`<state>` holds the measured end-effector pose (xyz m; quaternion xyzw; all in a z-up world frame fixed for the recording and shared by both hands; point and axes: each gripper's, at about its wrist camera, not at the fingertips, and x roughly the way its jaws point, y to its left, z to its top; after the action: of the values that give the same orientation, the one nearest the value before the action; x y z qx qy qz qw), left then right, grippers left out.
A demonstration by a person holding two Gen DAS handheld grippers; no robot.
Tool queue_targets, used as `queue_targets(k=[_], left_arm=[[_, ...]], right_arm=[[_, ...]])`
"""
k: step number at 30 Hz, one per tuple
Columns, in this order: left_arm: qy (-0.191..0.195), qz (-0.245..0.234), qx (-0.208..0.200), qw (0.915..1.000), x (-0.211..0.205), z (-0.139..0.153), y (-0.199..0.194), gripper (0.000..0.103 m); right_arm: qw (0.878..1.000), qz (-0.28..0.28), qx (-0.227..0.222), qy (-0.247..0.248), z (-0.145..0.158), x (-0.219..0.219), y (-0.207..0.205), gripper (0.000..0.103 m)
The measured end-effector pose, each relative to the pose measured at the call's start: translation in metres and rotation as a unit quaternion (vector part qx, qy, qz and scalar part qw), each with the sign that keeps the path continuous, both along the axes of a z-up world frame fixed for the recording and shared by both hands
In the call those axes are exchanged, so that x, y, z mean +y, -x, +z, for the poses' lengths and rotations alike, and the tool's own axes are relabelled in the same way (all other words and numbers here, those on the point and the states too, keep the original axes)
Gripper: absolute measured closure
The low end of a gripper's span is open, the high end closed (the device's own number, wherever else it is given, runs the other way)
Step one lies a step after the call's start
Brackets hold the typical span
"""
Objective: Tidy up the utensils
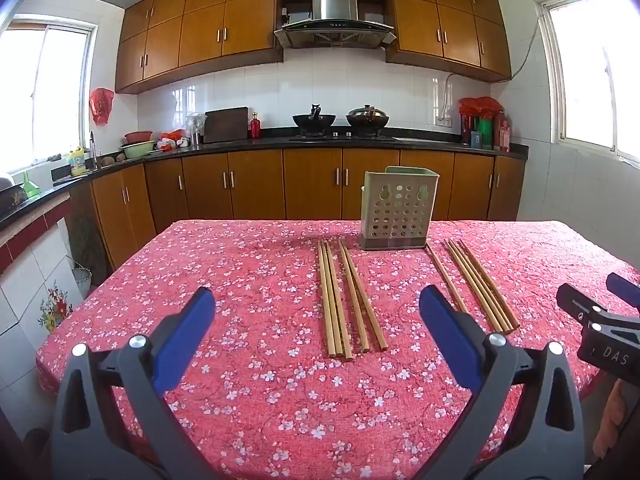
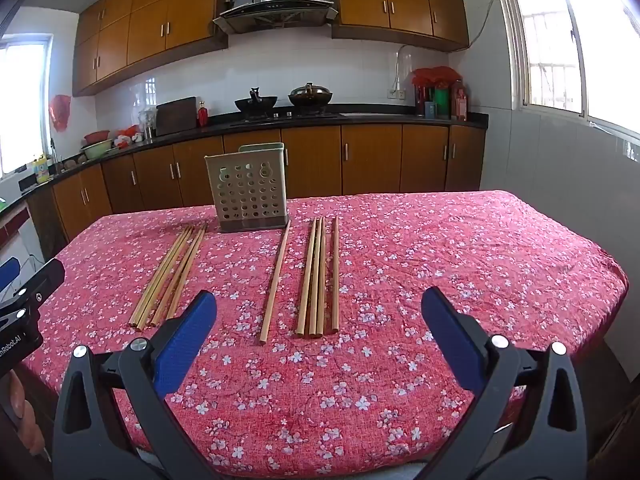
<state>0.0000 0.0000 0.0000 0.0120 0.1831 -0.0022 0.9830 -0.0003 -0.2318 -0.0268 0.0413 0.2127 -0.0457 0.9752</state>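
Observation:
A pale green perforated utensil holder (image 1: 396, 210) (image 2: 249, 190) stands upright at the far middle of the table. Several wooden chopsticks lie flat in front of it in two groups: a left group (image 1: 346, 300) (image 2: 170, 276) and a right group (image 1: 478, 286) (image 2: 318, 280), with one single chopstick (image 2: 276, 282) lying apart. My left gripper (image 1: 316, 300) is open and empty, above the table short of the left group. My right gripper (image 2: 318, 304) is open and empty, short of the right group. Each gripper shows at the edge of the other's view.
The table has a red floral cloth (image 1: 248, 280) (image 2: 460, 248). Behind it runs a kitchen counter (image 1: 320, 142) with woks, bottles and bowls, and wooden cabinets. Windows are on both sides. The table's right edge (image 2: 612, 280) drops off.

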Motion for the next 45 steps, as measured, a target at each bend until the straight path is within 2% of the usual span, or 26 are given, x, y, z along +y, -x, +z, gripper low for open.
queue_targets(k=[45], left_arm=[[0.0,0.001,0.001,1.0,-0.0061,-0.002,-0.003,0.004]], right_arm=[[1.0,0.0,0.0,-0.001,0.0006,0.0013,-0.0005,0.002]])
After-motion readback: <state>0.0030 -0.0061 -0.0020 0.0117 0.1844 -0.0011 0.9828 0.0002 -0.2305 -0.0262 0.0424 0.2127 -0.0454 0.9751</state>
